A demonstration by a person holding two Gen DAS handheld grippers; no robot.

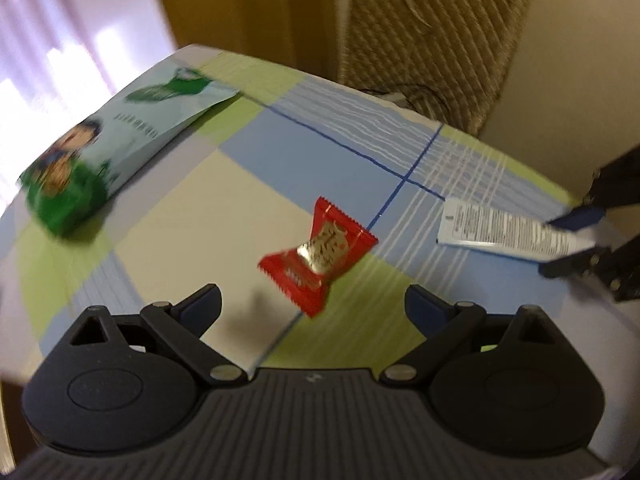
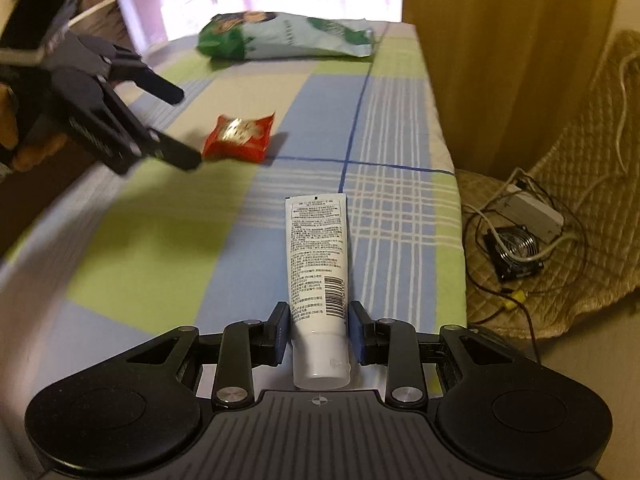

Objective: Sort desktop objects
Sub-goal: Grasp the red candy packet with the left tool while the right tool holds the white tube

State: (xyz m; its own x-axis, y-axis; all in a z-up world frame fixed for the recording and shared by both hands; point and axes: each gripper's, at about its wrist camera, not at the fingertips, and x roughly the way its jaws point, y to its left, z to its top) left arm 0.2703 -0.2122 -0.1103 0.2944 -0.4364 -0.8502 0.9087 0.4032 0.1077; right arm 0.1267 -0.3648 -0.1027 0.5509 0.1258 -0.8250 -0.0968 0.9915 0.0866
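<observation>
The right hand-held gripper [image 2: 319, 334] is clamping a white tube [image 2: 318, 264] just above its cap, with the cap end sitting nearest the camera and the crimped tail pointing toward twelve o'clock over the checked counter [image 2: 168, 248]. The tube is looking light and soft-walled, likely to dent if squeezed at mid-body, so the stiffer shoulder by the cap is seeming the better place to hold.

The left hand-held gripper [image 1: 313, 307] is hovering with its jaws wide apart and nothing between them, just short of a red candy packet [image 1: 318, 254] lying at twelve o'clock from it. The packet is looking light, crinkly and slippery; pinching its puffed middle seems safest.

A green and white snack bag [image 2: 288, 38] is lying at the counter's far end, about eleven o'clock in the right view. No bin or tray is showing.
</observation>
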